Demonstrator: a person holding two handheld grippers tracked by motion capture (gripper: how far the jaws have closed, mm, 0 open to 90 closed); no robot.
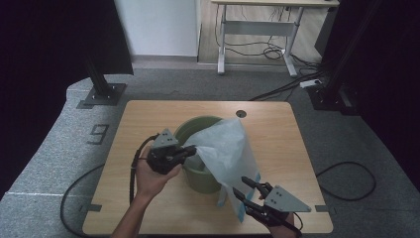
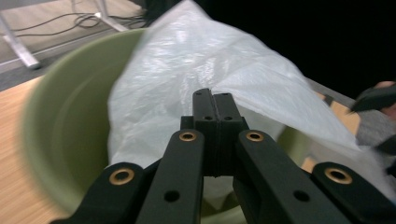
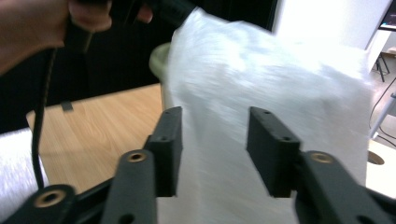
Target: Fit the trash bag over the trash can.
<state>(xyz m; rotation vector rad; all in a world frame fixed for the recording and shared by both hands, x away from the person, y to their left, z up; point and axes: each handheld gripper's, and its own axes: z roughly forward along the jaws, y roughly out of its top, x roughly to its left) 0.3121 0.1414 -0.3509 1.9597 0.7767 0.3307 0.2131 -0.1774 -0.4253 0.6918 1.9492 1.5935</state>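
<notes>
A pale green bucket (image 1: 185,129) stands in the middle of the wooden table (image 1: 143,116). A white translucent plastic bag (image 1: 225,148) is draped over its right side and hangs down to the tabletop near the front edge. My left gripper (image 1: 190,148) is shut, pinching the bag's upper left edge above the bucket's mouth. In the left gripper view the shut gripper (image 2: 214,100) bites the bag (image 2: 187,60) over the bucket (image 2: 70,126). My right gripper (image 1: 240,186) is open at the bag's lower right. In the right gripper view the gripper (image 3: 219,149) stands apart with the bag (image 3: 261,74) between its fingers, untouched.
A round cable hole (image 1: 241,113) sits at the table's far edge. Black stand bases (image 1: 101,94) rest on the grey carpet to both sides. A white desk (image 1: 257,29) with loose cables stands behind. The left half of the table has free room.
</notes>
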